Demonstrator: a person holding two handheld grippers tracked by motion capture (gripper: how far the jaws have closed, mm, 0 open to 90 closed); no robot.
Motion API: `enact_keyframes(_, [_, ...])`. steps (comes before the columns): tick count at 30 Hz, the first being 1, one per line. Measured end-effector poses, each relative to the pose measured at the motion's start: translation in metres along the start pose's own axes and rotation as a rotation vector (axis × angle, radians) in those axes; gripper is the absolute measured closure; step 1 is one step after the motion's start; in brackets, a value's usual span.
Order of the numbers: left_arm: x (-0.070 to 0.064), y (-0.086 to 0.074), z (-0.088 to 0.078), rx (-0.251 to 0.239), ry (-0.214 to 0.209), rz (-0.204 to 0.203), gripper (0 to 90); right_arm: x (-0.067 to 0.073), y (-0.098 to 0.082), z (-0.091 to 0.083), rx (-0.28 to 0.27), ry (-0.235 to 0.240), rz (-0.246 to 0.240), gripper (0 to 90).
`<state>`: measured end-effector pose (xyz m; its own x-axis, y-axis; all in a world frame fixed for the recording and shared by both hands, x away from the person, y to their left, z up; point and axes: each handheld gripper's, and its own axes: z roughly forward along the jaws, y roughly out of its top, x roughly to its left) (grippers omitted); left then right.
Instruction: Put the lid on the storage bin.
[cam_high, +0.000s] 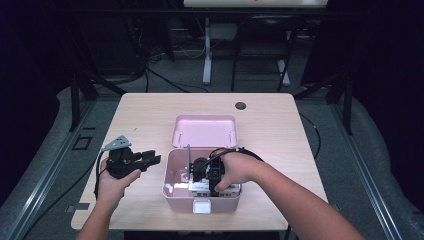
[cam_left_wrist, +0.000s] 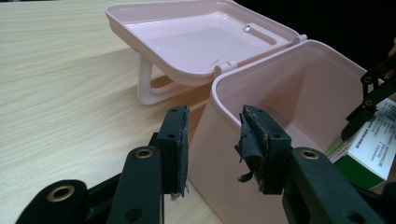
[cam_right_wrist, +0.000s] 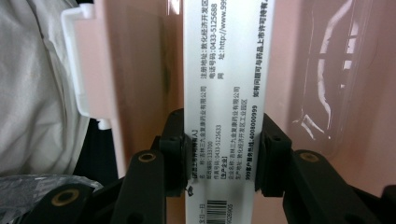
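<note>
Right tongs (cam_right_wrist: 219, 154) clamp the carton (cam_right_wrist: 224, 93) across its width, inside the pink box (cam_high: 172, 192); left tongs (cam_left_wrist: 212, 149) wait apart beside it.

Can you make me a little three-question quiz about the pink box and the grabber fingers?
1. True or false: the pink box has its lid open.
2. What is the right gripper holding? A) white printed carton B) spoon C) ball
3. Fill in: the left gripper is open, its fingers either side of the box's ____.

Key: 1 true. 2 A: its fingers squeeze the carton inside the box. 3 wall, not squeezing it.
</note>
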<state>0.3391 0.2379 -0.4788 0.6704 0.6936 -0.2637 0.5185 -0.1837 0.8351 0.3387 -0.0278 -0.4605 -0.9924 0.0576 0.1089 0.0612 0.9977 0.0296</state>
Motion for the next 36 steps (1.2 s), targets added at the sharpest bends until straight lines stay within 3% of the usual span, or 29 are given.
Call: enact_keyframes(36, [-0.002, 0.0, 0.0, 0.0, -0.005, 0.006, 61.8, -0.003, 0.003, 0.021, 0.042, -0.021, 0.0, 61.6])
